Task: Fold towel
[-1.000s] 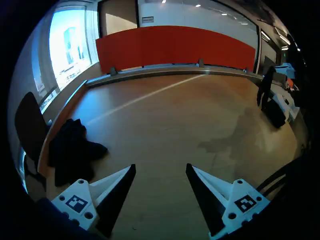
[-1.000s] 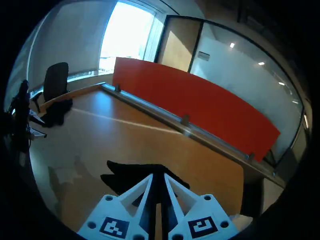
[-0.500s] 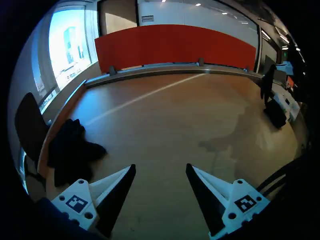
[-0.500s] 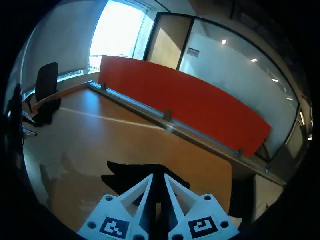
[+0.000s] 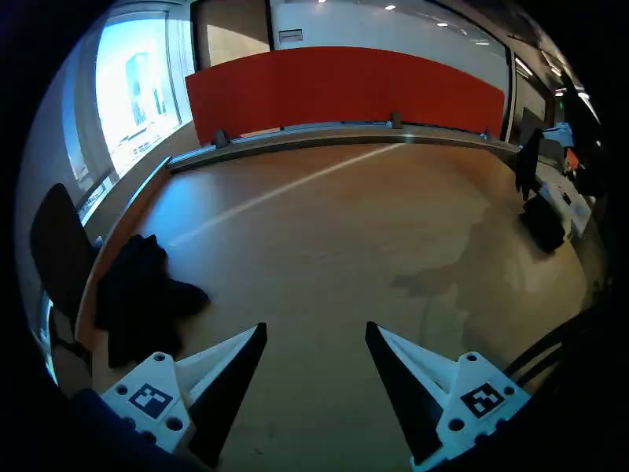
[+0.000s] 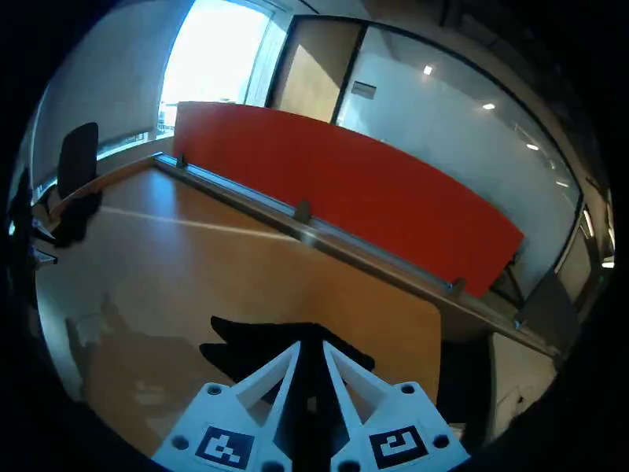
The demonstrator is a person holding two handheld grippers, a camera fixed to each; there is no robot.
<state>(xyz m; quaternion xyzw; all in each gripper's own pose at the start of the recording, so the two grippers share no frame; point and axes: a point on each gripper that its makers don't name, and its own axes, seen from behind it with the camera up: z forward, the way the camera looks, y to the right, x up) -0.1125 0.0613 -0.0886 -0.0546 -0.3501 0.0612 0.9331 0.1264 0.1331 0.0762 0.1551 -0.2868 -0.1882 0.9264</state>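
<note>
the right gripper (image 6: 310, 344) is pinched narrow on the dark towel (image 6: 244, 346), over the counter (image 6: 236, 267). the left gripper (image 5: 314, 326) gapes wide above the counter, with a dark cloth heap (image 5: 137, 295) at its left edge.

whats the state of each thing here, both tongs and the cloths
left tongs: open, holding nothing, above the table
right tongs: shut on the dark towel
dark towel: pinched, bunched past the fingertips
dark cloth heap: crumpled, lying loose near the table's edge
</note>
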